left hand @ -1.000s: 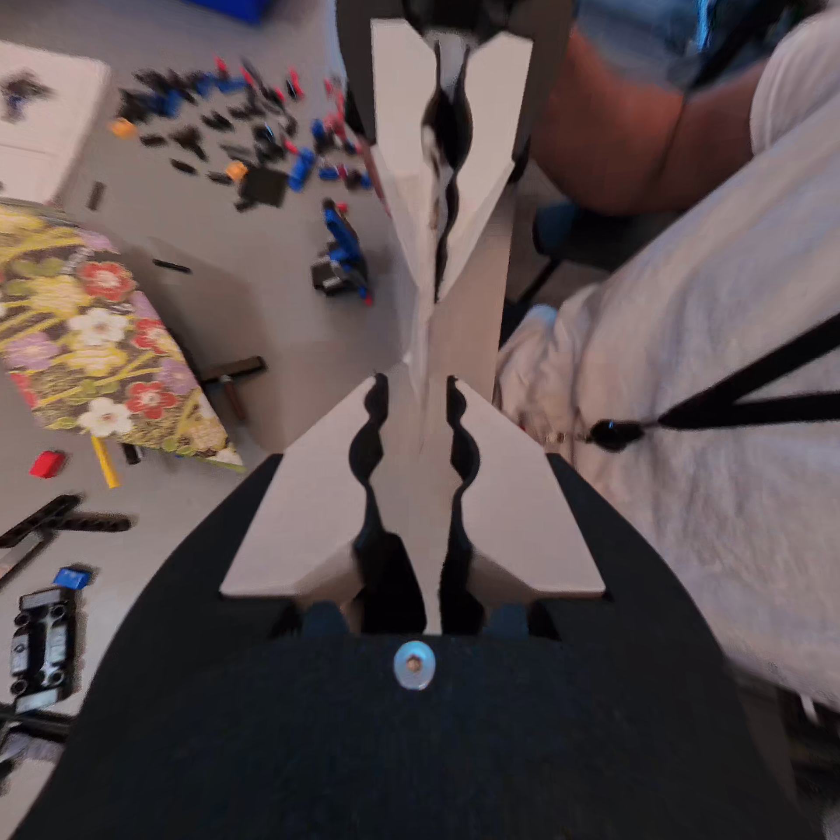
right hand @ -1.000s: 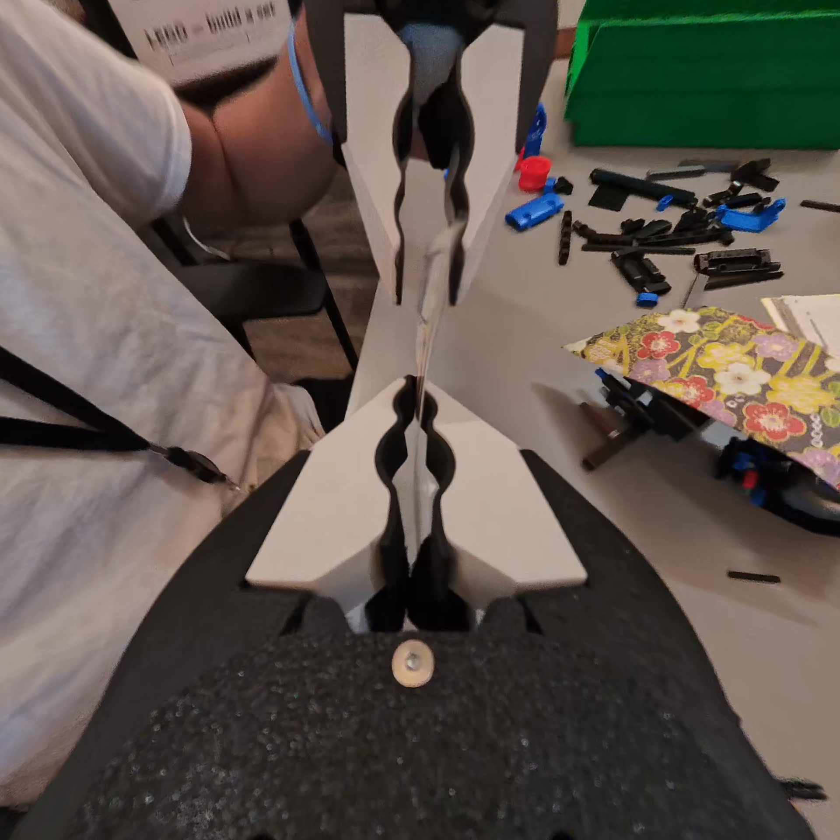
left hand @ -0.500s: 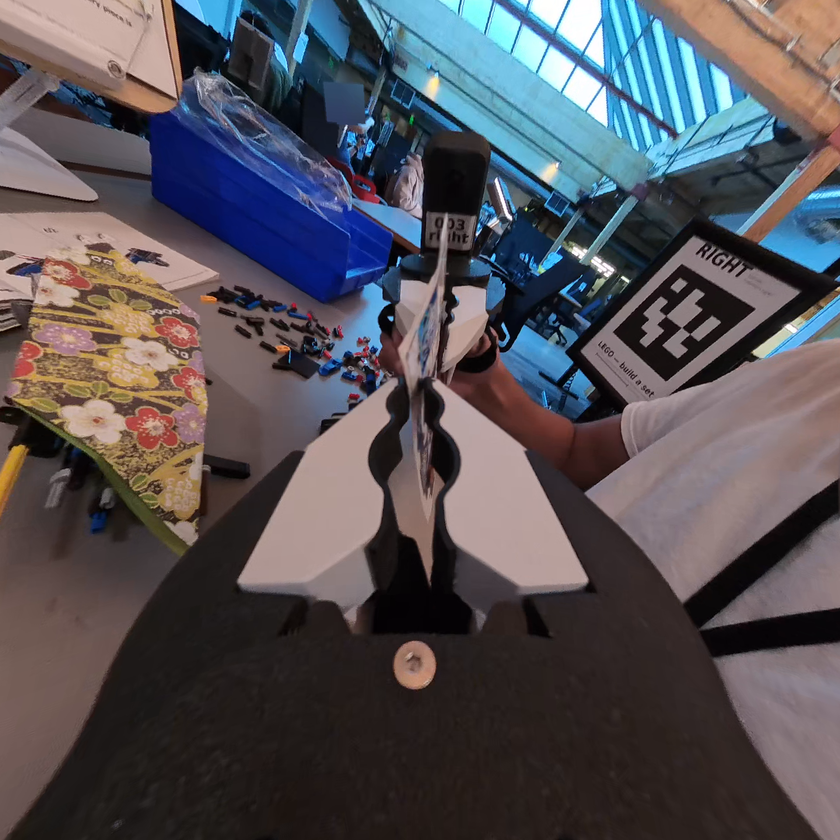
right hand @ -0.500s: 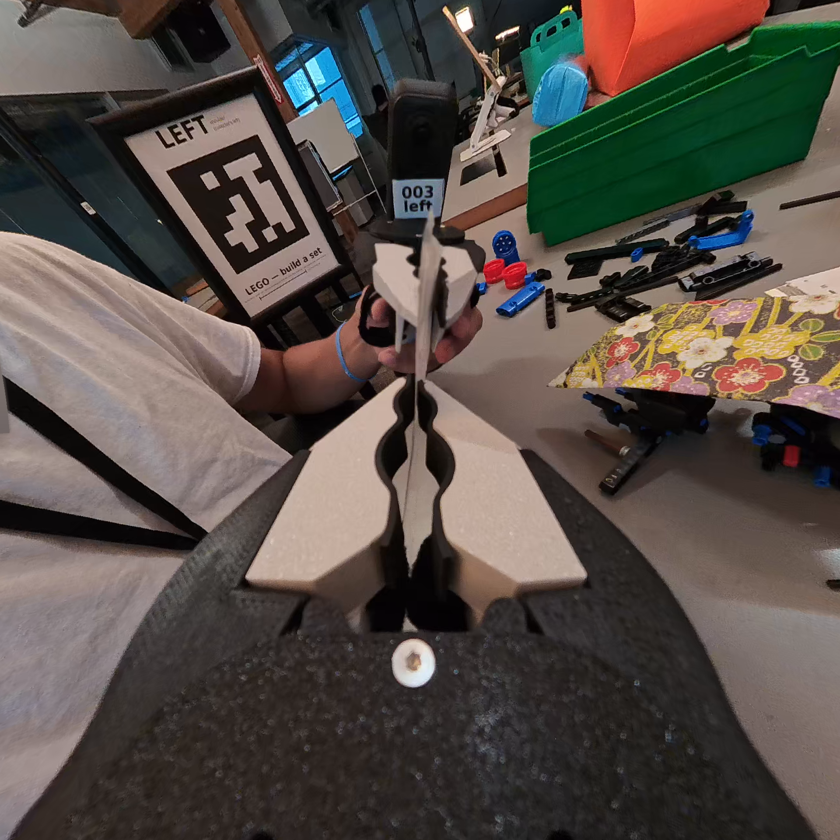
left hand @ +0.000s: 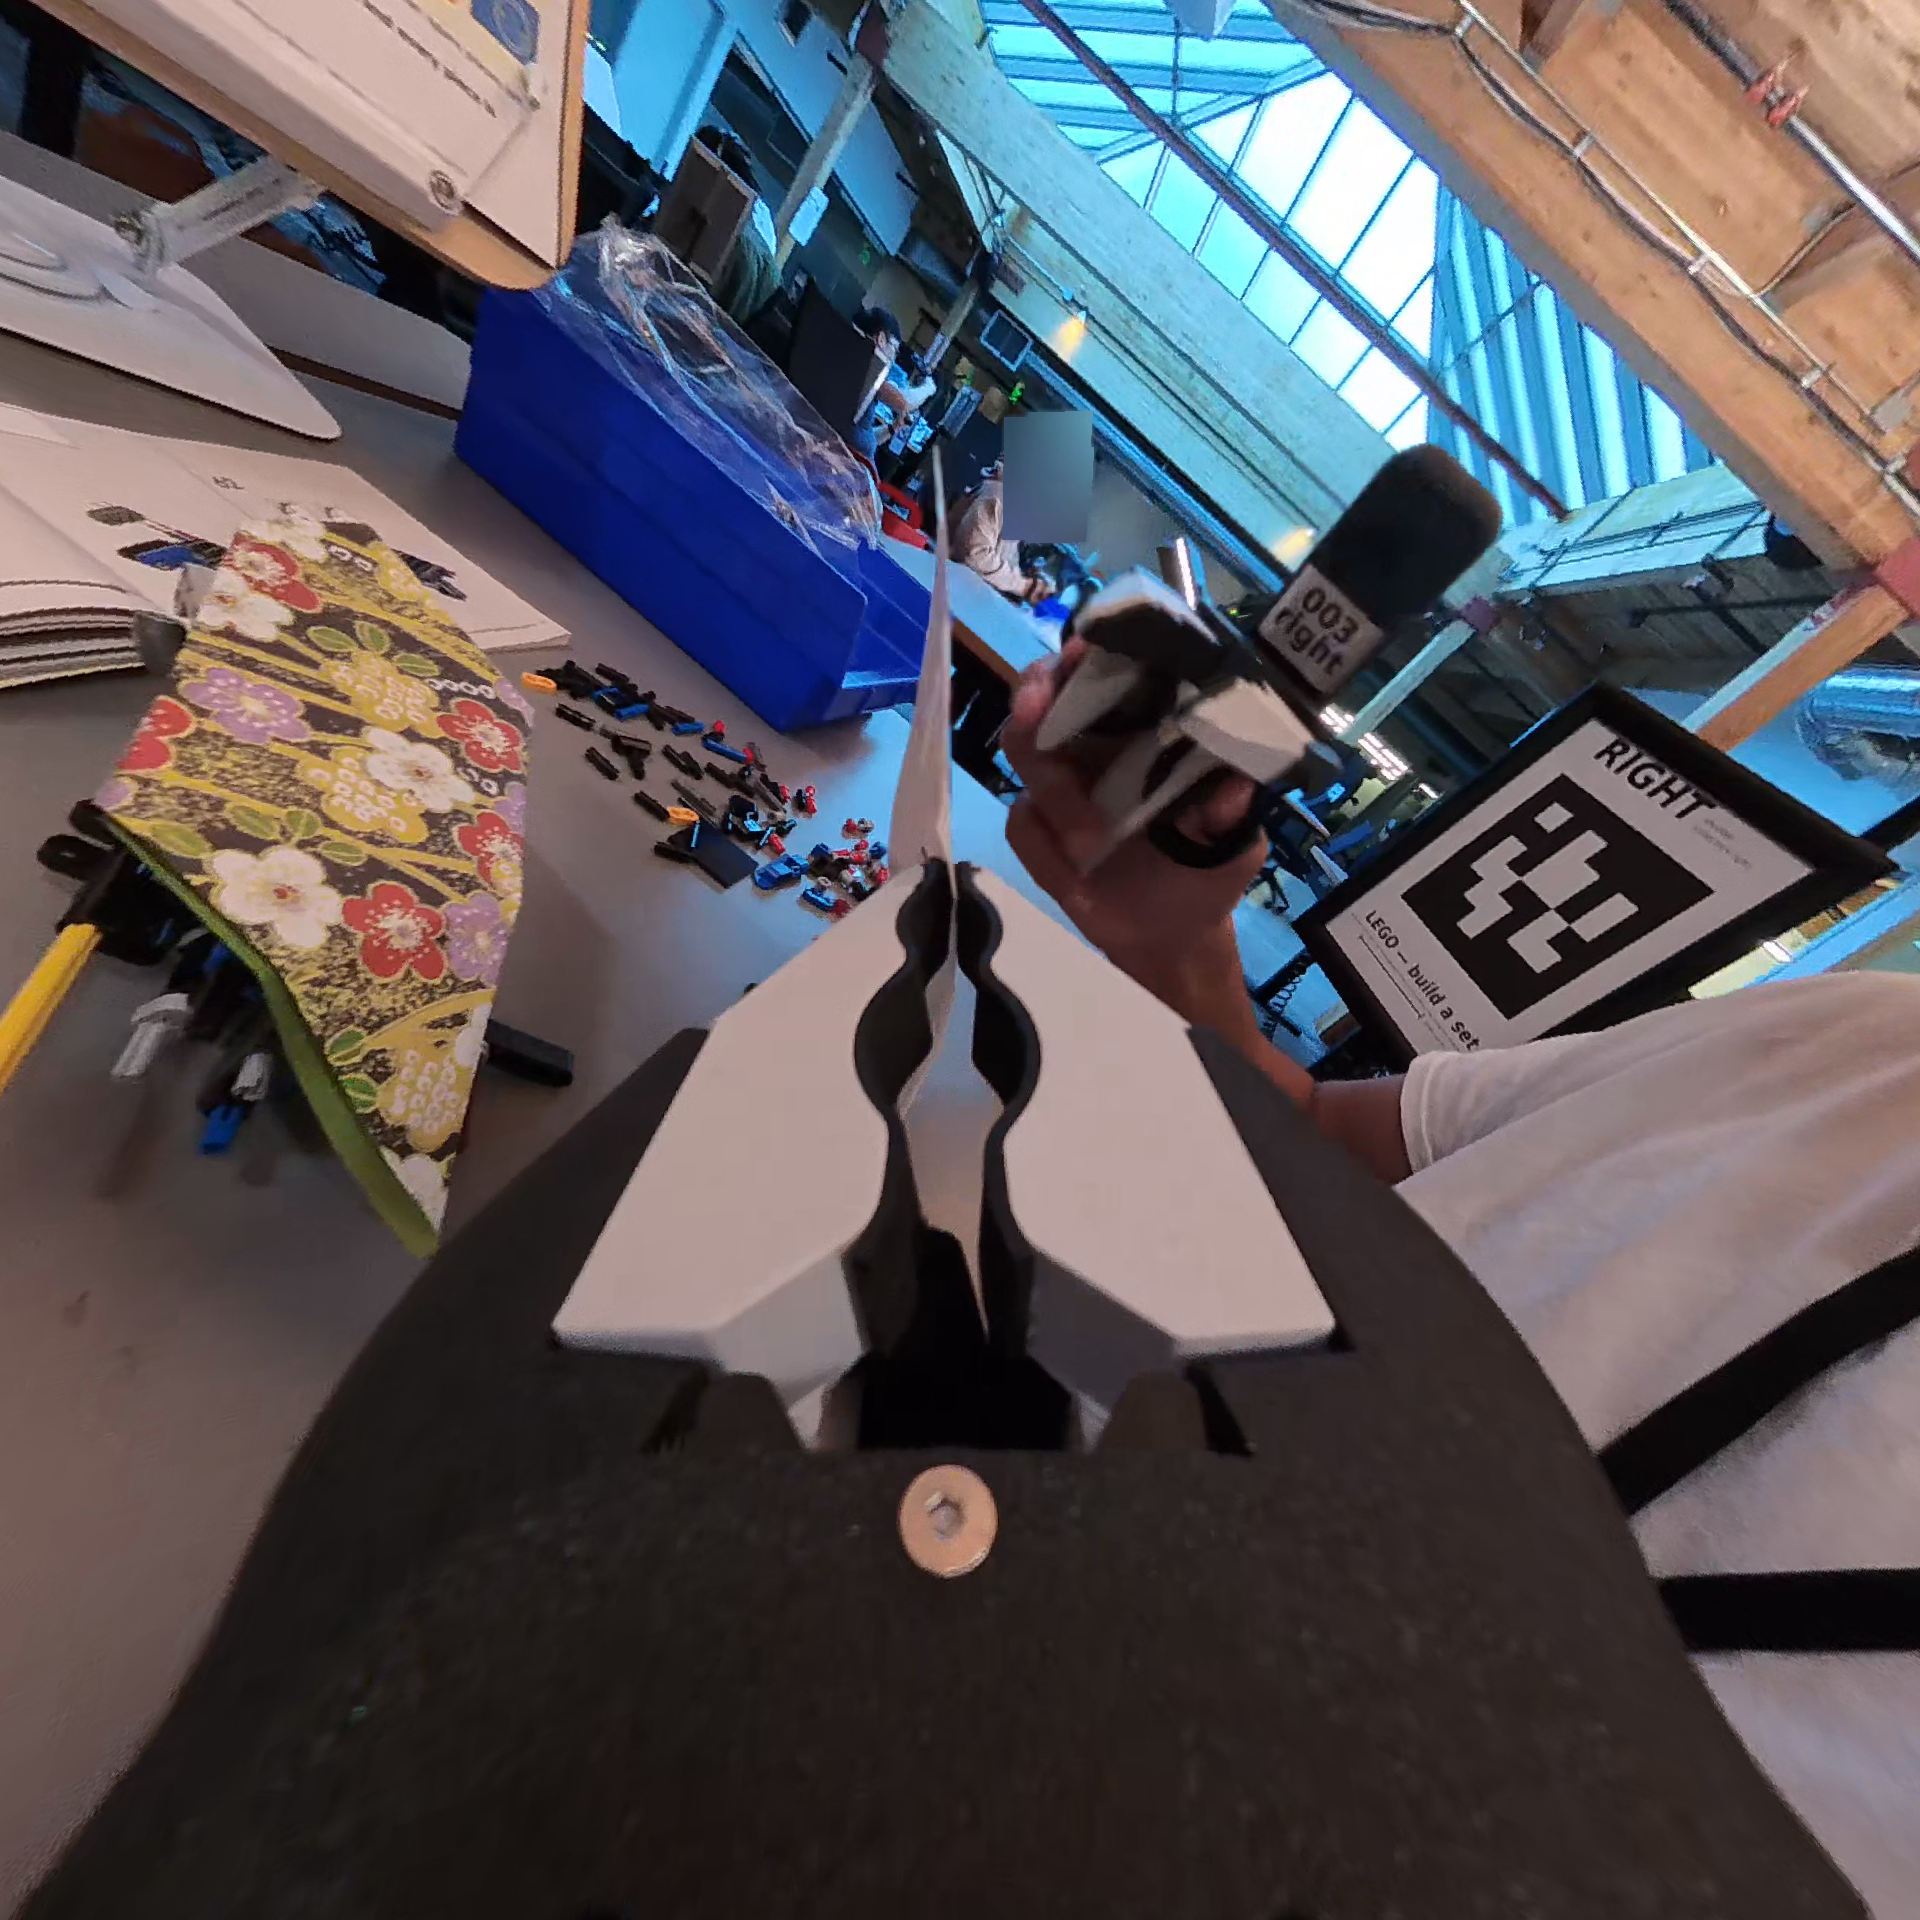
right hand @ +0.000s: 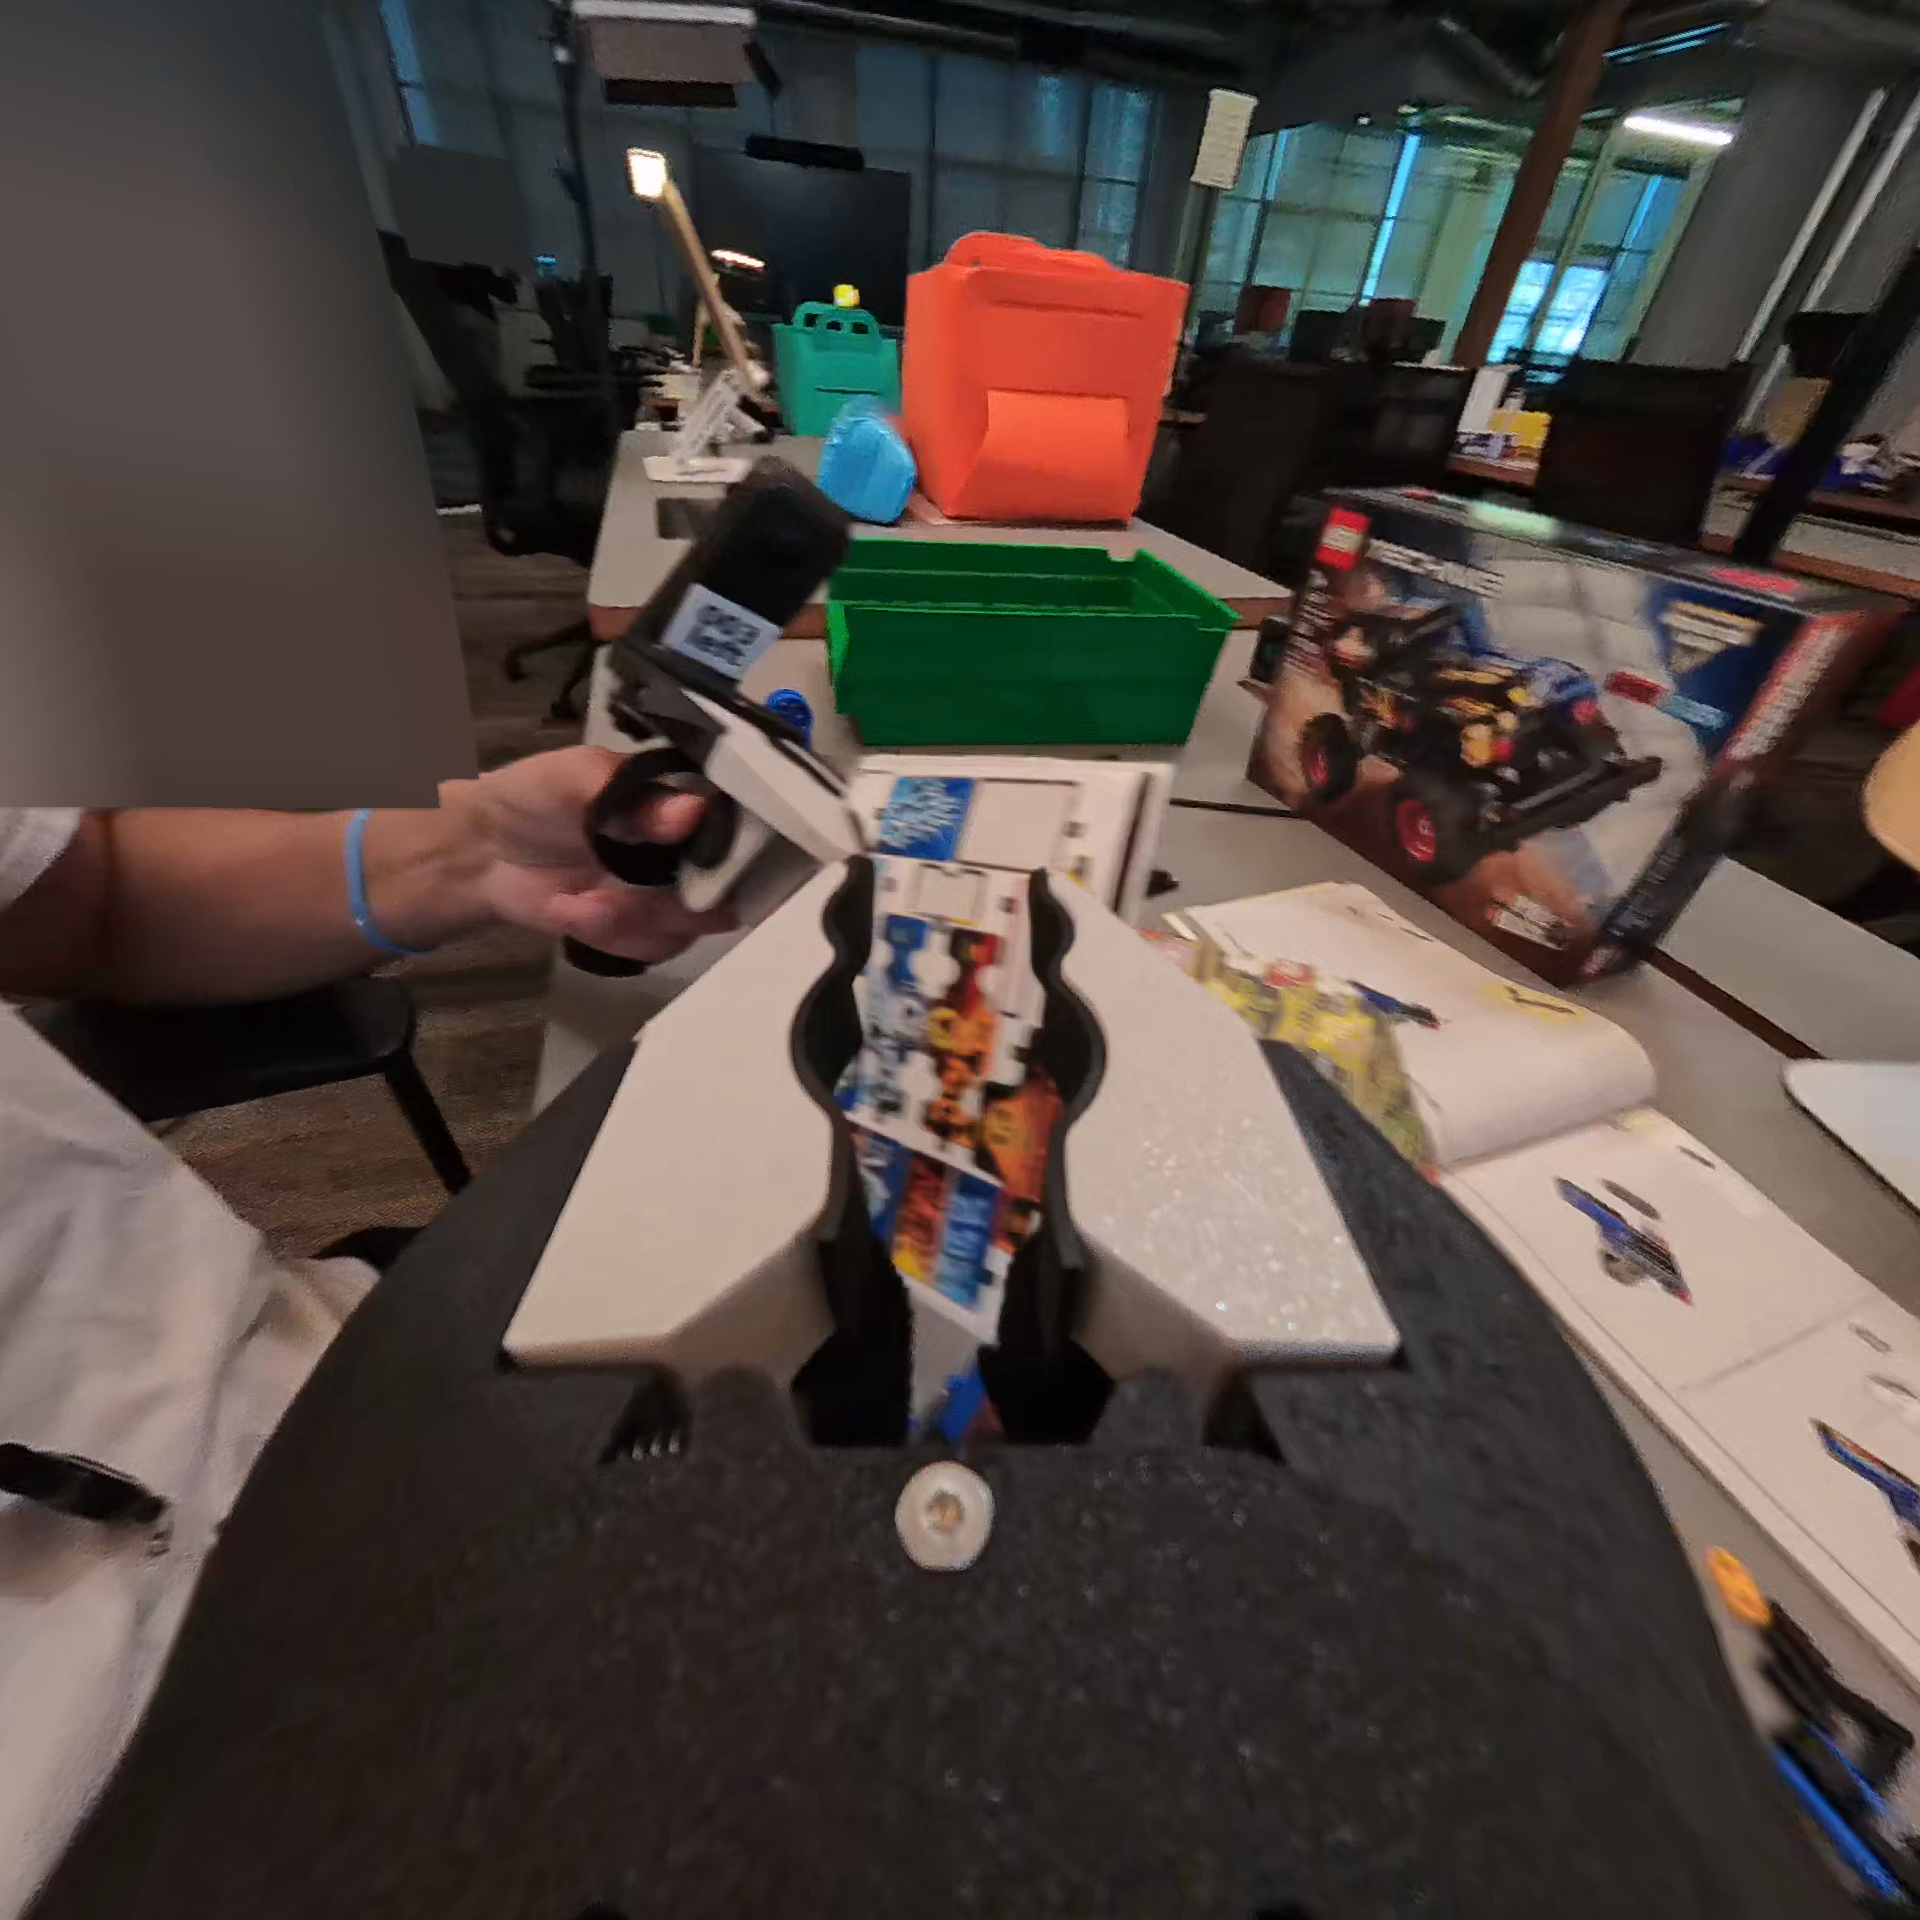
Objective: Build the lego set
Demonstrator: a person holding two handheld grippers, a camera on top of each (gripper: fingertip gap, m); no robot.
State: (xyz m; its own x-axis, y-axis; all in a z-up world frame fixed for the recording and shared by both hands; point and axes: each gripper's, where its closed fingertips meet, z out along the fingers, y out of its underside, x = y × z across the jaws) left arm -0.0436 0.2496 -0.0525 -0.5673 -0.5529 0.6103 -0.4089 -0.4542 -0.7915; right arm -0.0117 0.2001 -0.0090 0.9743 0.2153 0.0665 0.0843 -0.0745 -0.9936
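Note:
My left gripper [left hand: 951, 883] is shut on a sticker sheet [left hand: 928, 727], which stands edge-on up out of its pads. In the right wrist view the same sheet [right hand: 951, 997] shows face-on, white with blue and orange stickers, pinched at its left edge by the left gripper [right hand: 847, 831]. My right gripper [right hand: 951, 883] is open; the sheet shows through the gap between its fingers and is not pressed by them. In the left wrist view the right gripper [left hand: 1081, 769] is held up to the right of the sheet, apart from it.
A floral cloth [left hand: 332, 821] lies over Lego parts on the grey table [left hand: 623, 935]. Loose small pieces [left hand: 727, 790] lie before a blue bin [left hand: 665, 540]. A green bin [right hand: 1018, 655], the set's box [right hand: 1538, 717] and an open instruction booklet [right hand: 1455, 1049] lie ahead and to the right. About 8 cm separates my left fingertips from my right.
Both grippers rose from the table. The left closed on the sheet while the right held it; now the right has opened, let go and swung off to the side. The left keeps the sheet.

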